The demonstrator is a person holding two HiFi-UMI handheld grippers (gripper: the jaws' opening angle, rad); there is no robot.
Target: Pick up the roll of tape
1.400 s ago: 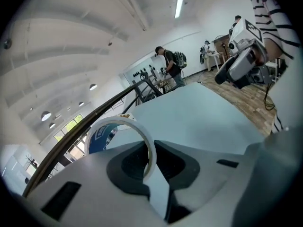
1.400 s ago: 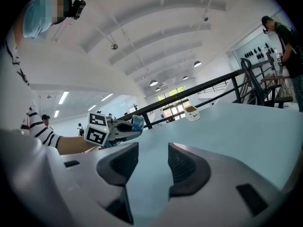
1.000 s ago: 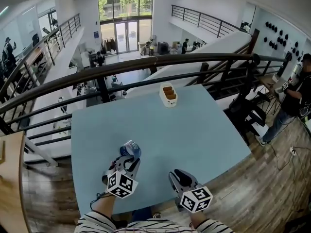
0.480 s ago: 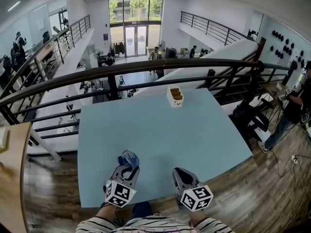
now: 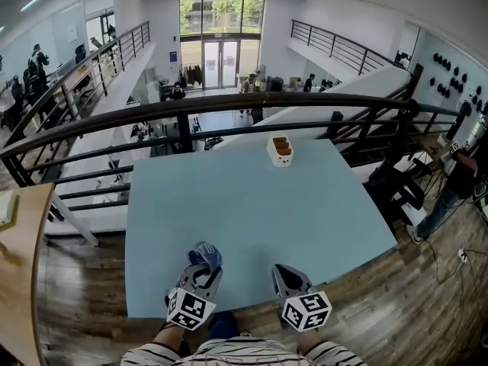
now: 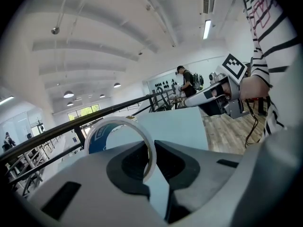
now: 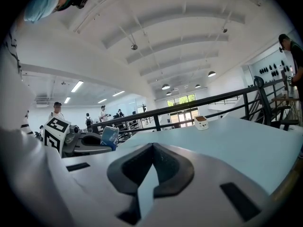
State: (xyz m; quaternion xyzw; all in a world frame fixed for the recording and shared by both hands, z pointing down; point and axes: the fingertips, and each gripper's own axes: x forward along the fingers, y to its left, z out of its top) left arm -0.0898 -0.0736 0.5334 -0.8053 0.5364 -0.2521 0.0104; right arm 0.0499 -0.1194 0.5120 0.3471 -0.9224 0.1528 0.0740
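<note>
left gripper [image 6: 152,150] | I pinch the roll of tape [image 6: 102,137] by its wall, over the table [image 5: 252,197] near edge, to lift it | right gripper [image 7: 151,157] | jaws pressed together, empty, not needed

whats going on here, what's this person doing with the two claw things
A person in a striped top holds a claw in each hand over the near edge of a light blue table. The left claw is shut on the roll of tape, pinching the wall of the ring between its jaws. The right claw is beside it, shut and empty. A small white container stands untouched at the table's far edge.
</note>
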